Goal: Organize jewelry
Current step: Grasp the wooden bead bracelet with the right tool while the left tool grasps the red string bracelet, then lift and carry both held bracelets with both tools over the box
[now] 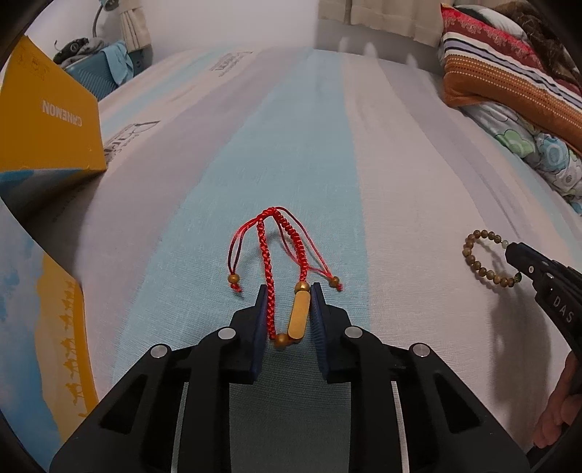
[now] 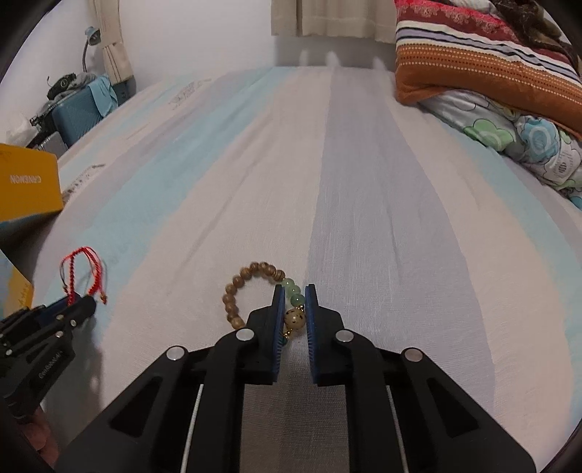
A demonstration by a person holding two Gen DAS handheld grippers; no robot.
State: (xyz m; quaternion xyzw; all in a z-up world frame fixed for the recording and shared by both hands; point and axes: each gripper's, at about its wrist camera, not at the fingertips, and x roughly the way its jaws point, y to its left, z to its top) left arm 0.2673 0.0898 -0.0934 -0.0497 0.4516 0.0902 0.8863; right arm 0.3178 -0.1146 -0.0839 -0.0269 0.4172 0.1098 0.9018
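On striped bed sheet (image 1: 418,174) | left fingers (image 1: 287,309) clamp red braided bracelet (image 1: 267,247) | right fingers (image 2: 293,309) clamp wooden-bead bracelet (image 2: 236,291)

Both wrist views are evenly lit by soft indoor light from above, moderately bright, without glare. Shadows are faint: a blurred one lies on the bed sheet (image 1: 418,182) beside the right gripper (image 1: 509,251), another beside the left gripper (image 2: 85,303). Fisheye distortion bows the sheet's stripes and darkens the corners. The far pillow (image 2: 483,54) and curtain (image 2: 327,18) look slightly soft; near objects are sharp.
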